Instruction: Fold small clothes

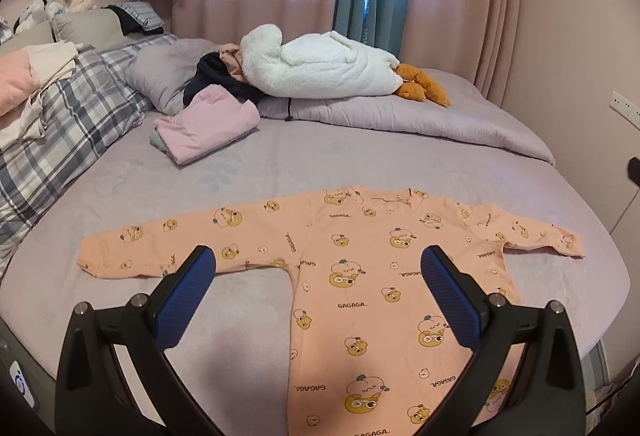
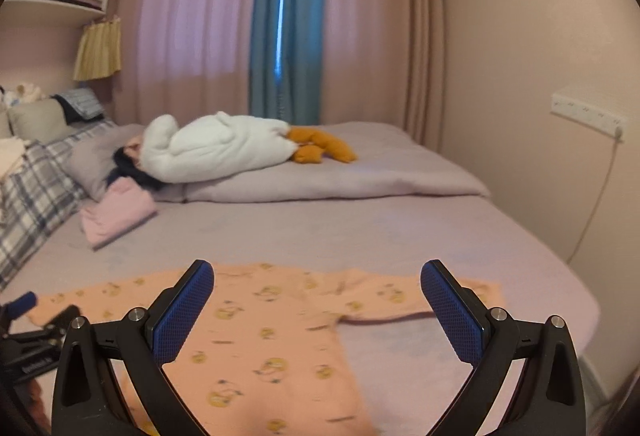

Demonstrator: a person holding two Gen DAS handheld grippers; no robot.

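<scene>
A peach long-sleeved baby garment (image 1: 372,268), printed with cartoon figures and the word "GAGAGA", lies flat on a lilac bed sheet (image 1: 312,156), both sleeves stretched out to the sides. The left gripper (image 1: 318,260) hangs above it with its 2 blue-padded fingers (image 1: 186,300) spread wide, gripping nothing. The right gripper (image 2: 316,276) is likewise spread wide and empty above the garment's right half; whether either touches the cloth cannot be told. Beyond, a folded pink garment (image 1: 208,124) rests near a plaid pillow (image 1: 68,112), with a white plush toy (image 1: 320,66) on the folded quilt (image 1: 400,116).
</scene>
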